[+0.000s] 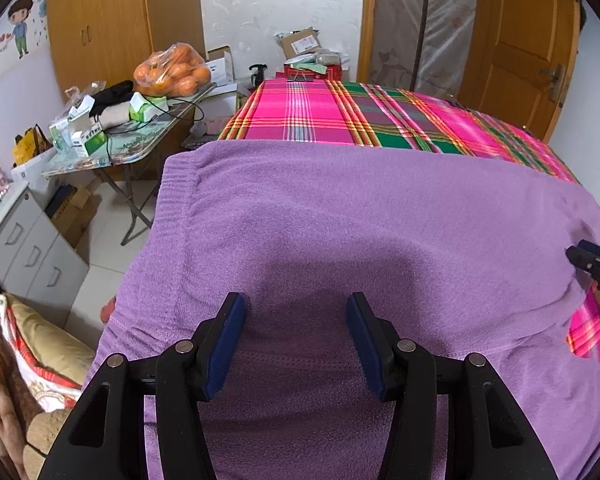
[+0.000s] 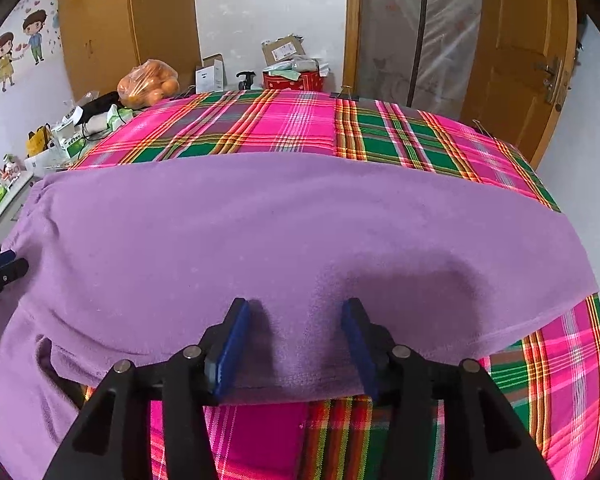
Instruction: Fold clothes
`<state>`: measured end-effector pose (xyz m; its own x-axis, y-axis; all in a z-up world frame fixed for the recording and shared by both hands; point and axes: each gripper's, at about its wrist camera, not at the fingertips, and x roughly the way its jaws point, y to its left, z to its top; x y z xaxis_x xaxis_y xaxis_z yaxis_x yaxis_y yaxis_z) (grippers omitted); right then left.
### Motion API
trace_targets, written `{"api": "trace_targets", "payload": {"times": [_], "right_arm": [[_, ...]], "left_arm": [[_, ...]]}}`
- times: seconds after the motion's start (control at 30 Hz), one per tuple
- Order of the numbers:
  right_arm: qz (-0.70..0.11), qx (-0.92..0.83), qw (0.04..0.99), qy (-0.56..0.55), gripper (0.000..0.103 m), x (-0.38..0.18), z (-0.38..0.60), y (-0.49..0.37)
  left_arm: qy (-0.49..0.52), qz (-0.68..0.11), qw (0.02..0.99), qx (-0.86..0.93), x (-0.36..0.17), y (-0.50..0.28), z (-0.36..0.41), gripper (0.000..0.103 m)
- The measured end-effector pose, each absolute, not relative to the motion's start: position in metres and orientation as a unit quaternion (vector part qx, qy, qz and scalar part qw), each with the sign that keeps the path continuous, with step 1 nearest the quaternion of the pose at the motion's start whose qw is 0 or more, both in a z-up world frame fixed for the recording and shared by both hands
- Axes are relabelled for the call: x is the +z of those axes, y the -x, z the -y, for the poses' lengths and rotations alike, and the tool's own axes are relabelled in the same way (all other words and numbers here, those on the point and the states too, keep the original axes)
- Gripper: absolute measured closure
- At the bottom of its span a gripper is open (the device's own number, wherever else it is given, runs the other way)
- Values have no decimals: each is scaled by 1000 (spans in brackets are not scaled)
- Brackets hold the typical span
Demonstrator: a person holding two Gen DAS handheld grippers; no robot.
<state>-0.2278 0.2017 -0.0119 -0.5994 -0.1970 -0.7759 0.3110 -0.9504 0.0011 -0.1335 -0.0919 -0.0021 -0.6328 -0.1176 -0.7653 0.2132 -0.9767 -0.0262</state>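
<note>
A purple fleece garment (image 1: 340, 208) (image 2: 260, 220) lies spread flat over a table covered with a pink and green plaid cloth (image 1: 340, 116) (image 2: 420, 136). Its left side hangs over the table's left edge. My left gripper (image 1: 296, 304) stands open just above the garment's near left part, with only flat fabric showing between its blue pads. My right gripper (image 2: 297, 308) is open over the garment's near hem, where plaid cloth shows below. Each gripper shows in the other view: the right gripper (image 1: 596, 264) at the right edge, the left gripper (image 2: 0, 272) at the left edge.
A folding side table (image 1: 140, 148) on the left carries a bag of oranges (image 1: 172, 70), boxes and cables. Grey drawers (image 1: 28, 248) and bedding (image 1: 20, 360) sit lower left. A red box (image 2: 292, 80) with parcels stands beyond the table's far end, a wooden door (image 1: 520, 40) at right.
</note>
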Motion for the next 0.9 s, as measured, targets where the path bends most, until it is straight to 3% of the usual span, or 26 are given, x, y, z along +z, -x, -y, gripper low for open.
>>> {"api": "trace_targets", "payload": {"times": [0.2, 0.6, 0.9], "right_arm": [[-66, -891, 144, -425, 52, -12, -203, 230], [-71, -888, 155, -428, 51, -11, -202, 232], [-90, -877, 243, -404, 51, 13, -170, 253]], "left_arm": [[-395, -134, 62, -907, 12, 124, 134, 50], [-393, -167, 84, -900, 17, 157, 206, 50], [-404, -167, 70, -897, 8, 198, 221, 50]]}}
